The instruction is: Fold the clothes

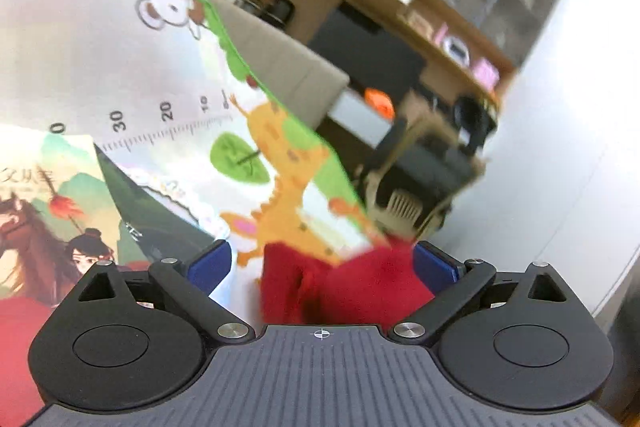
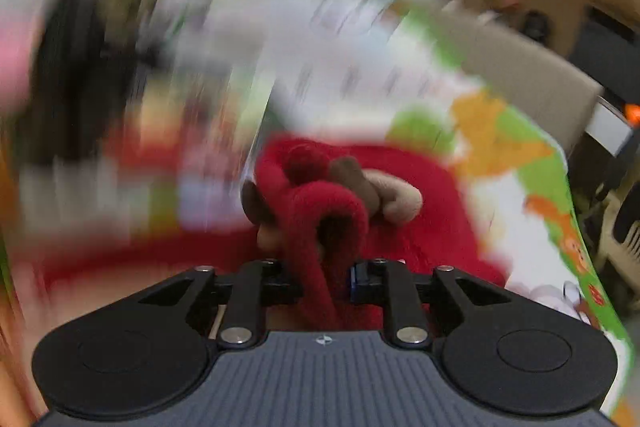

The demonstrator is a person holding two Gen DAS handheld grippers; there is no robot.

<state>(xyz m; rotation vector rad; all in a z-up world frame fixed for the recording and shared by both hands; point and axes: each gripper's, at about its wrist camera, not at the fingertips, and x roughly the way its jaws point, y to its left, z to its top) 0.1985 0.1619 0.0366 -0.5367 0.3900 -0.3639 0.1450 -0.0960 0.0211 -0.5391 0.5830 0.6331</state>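
A red fleece garment [image 1: 344, 287] lies bunched between the fingers of my left gripper [image 1: 322, 263]. The blue pads [image 1: 210, 263] stand wide apart, with a gap showing on the left side, so this gripper is open. In the right wrist view the same red garment [image 2: 320, 203] rises in a thick fold with brown and tan patches [image 2: 384, 191] on it. My right gripper [image 2: 326, 275] is shut on that fold, its pads pressed close on both sides. The garment rests over a cartoon play mat [image 1: 168, 75]. Much of the right wrist view is blurred.
The mat has a green border, a giraffe [image 1: 280, 155] and a ruler print. A picture book [image 1: 52, 211] with a horse lies at the left. A beige and black device [image 1: 424, 179] stands past the mat's edge, before a beige bench [image 1: 288, 55] and shelves.
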